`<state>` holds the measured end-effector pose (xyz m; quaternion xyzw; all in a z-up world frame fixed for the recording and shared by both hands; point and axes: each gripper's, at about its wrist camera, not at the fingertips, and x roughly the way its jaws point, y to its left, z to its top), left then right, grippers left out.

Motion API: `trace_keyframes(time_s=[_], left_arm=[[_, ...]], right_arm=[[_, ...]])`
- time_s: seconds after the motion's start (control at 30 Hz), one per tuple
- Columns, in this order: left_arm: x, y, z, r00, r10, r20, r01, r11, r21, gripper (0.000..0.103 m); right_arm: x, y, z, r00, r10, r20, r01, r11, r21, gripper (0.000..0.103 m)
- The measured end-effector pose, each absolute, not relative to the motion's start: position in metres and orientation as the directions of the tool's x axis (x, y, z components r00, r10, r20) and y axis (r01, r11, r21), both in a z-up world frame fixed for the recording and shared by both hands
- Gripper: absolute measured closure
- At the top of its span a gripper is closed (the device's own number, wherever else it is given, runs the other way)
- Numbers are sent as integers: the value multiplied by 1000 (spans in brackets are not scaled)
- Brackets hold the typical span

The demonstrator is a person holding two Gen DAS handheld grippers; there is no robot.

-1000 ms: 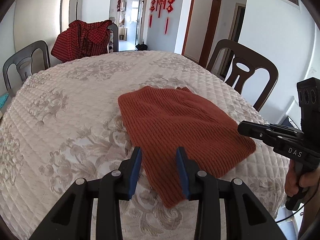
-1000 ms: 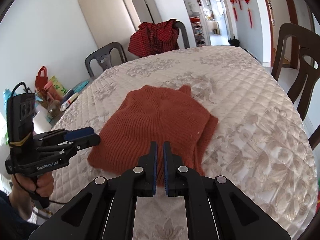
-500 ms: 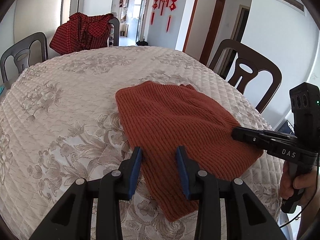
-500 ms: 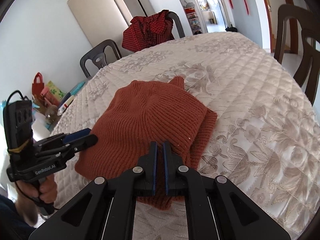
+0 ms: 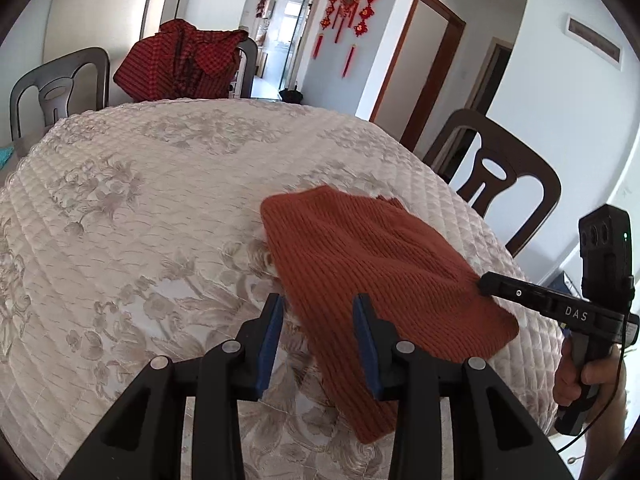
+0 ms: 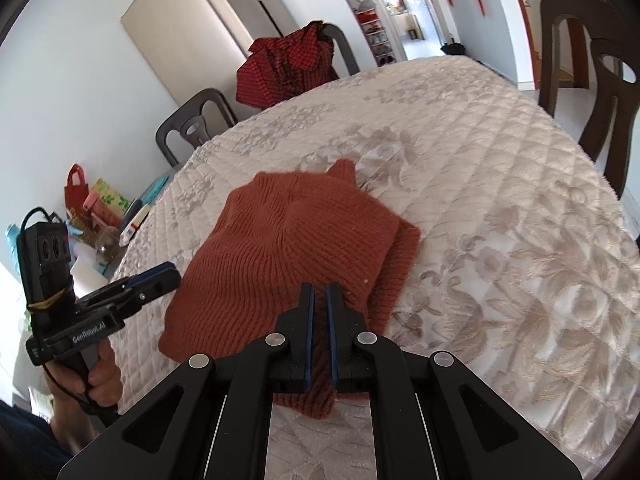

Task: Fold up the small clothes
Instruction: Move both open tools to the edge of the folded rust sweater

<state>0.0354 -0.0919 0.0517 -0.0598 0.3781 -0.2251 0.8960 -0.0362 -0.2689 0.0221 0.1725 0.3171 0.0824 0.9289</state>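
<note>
The sweater (image 6: 296, 264) is laid on the worktop (image 6: 500, 168) near its front edge, already folded into a compact pad; perhaps one last fold or smoothing is left. The right gripper (image 6: 319, 300) is clenched, with nothing seen held. The left gripper (image 5: 318, 312) is released above the sweater's edge.

Bare tablecloth (image 5: 120, 248) around sweater (image 5: 360, 264); chairs (image 5: 500, 176) beyond.

White walls (image 5: 560, 92), dark chairs (image 5: 504, 176) round a quilted table (image 5: 140, 216) — red hangings (image 5: 352, 4) by the doorway.
</note>
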Motion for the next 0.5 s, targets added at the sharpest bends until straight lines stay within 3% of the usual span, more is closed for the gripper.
trace_keyframes(time_s=[0.5], left_arm=[[46,-110,31,568,-483,-666,379,872,-310,61]], right_arm=[[-23,-272,8,795,220,-566,-3,933,359,101]])
